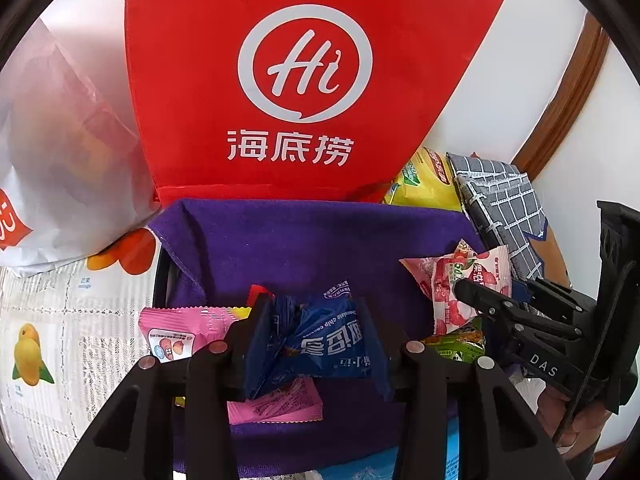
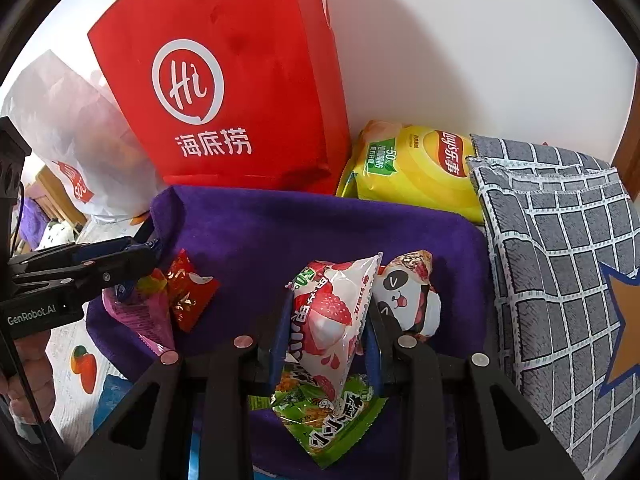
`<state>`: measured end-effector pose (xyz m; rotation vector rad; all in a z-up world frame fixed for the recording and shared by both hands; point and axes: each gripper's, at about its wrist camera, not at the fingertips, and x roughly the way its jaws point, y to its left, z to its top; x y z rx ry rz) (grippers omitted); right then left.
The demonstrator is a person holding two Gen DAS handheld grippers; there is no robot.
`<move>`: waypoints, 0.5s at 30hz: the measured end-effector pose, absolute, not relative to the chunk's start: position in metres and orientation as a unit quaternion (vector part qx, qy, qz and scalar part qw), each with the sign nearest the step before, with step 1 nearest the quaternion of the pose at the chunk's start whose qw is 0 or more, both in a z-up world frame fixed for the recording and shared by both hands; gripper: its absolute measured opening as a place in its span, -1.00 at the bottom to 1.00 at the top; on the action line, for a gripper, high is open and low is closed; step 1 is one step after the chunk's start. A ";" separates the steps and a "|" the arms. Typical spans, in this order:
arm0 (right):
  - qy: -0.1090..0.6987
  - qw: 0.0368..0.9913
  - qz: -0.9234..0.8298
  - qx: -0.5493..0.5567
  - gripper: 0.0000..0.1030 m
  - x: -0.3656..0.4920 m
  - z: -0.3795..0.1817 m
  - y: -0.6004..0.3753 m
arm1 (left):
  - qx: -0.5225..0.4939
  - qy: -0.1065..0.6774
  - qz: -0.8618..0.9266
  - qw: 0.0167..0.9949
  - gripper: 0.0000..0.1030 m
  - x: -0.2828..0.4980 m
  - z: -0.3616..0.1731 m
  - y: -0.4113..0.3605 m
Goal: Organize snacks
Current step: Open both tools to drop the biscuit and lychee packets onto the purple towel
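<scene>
Left fingers [image 1: 256,332] clamping one blue cookie packet [image 1: 320,340], right fingers [image 2: 374,344] clamping one strawberry packet [image 2: 332,316].

We see a crinkly blue cookie packet [image 1: 320,336] held up between our left tongs [image 1: 316,340], above a flat pink snack packet [image 1: 176,336] on the purple cloth [image 1: 300,240]. Our right tongs [image 2: 328,340] squeeze a puffy white packet with red strawberries [image 2: 328,316]. A green snack packet [image 2: 328,416] lies under it, a panda packet [image 2: 408,300] just beside it, and a small red packet [image 2: 188,288] farther left.
</scene>
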<state>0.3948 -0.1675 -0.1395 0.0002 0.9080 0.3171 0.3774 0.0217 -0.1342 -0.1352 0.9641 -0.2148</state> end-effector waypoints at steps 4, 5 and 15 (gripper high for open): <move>0.442 0.885 0.147 0.002 -0.35 0.397 -0.143 -0.168 | -0.067 0.465 -0.105 0.877 -0.15 0.378 -0.136 0.022; 0.444 0.884 0.148 0.003 -0.35 0.397 -0.144 -0.168 | -0.066 0.467 -0.106 0.876 -0.15 0.379 -0.137 0.021; 0.443 0.885 0.143 0.003 -0.34 0.398 -0.141 -0.170 | -0.060 0.467 -0.110 0.875 -0.13 0.379 -0.139 0.018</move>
